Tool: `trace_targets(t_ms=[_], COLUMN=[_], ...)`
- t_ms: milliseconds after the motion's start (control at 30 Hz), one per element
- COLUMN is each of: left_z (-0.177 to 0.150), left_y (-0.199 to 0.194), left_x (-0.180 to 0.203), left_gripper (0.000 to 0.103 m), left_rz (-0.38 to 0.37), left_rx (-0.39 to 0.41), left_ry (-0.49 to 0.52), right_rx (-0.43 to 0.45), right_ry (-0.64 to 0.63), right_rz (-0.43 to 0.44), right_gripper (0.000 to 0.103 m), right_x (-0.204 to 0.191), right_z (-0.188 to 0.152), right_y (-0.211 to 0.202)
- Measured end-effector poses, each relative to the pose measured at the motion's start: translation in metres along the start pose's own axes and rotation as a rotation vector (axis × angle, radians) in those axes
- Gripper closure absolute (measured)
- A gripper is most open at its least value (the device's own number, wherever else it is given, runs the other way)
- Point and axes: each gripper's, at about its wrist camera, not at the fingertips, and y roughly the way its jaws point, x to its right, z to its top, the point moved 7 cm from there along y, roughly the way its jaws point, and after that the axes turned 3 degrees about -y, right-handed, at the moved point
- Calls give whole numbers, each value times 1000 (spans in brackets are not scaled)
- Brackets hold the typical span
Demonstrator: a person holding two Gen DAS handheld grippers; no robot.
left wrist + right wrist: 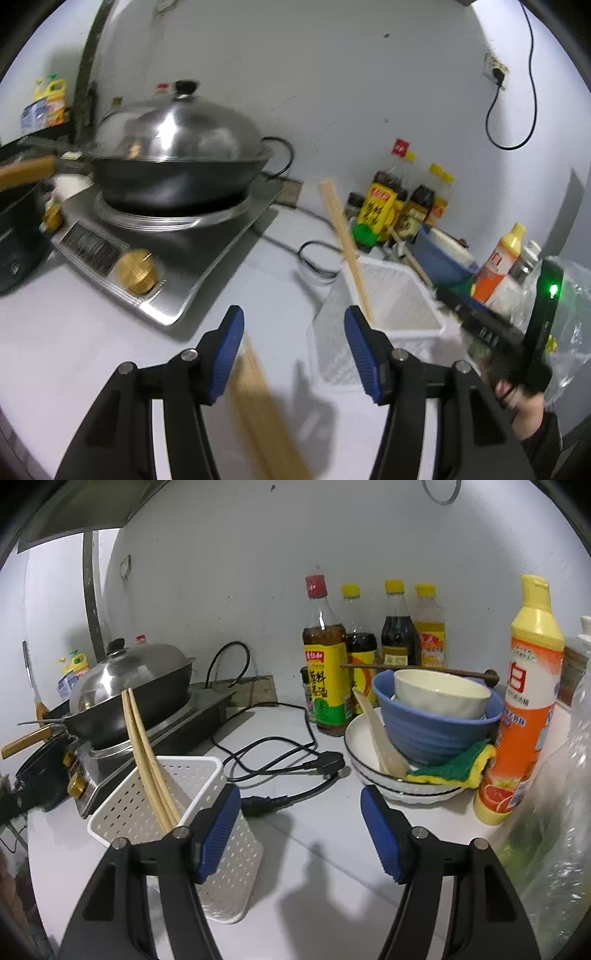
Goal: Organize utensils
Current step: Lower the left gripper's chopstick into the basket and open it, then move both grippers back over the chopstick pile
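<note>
A white perforated basket (pixel 399 295) (pixel 236 834) stands on the white counter with a pair of wooden chopsticks (pixel 343 236) (pixel 144 746) leaning upright in it. More wooden chopsticks (pixel 266 413) lie blurred on the counter, low between my left gripper's fingers, and no pad presses on them. My left gripper (pixel 293 317) is open just left of the basket. My right gripper (pixel 300 797) is open and empty, its left finger (pixel 218 830) close to the basket's right wall. A wooden spoon (pixel 380 738) rests in the white plate (pixel 356 734).
A lidded wok (pixel 177 147) sits on an induction cooker (pixel 155 254) at the left. Black cables (pixel 280 760) trail across the counter. Sauce bottles (pixel 328 672), stacked bowls (pixel 436 723), a sponge (pixel 454 768), a detergent bottle (pixel 524 709) and a plastic bag (pixel 554 830) crowd the right.
</note>
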Motion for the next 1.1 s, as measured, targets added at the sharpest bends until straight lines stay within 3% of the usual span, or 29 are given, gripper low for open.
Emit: trace_targets(t_ms=[233,500,867,1100], left_z=[-29,-56,-73,-73], left_y=[-19,-24,-31,-45], left_x=[-32,-66,-108,-147], left_gripper=[47,47,47,47], left_rz=[40,51,12,35], left_rx=[-34,-81,-110,-83], left_ry=[-3,-55,-157,-210], right_rx=[-19,-40,-153,-239], right_ry=[22,-14,-82,-165], right_rz=[65,50,79,107], right_gripper=[37,37,37,37], right_x=[-11,-27,-71,-115], right_z=[0,5,-30,-59], right_y=[-1,-20,-45,-40])
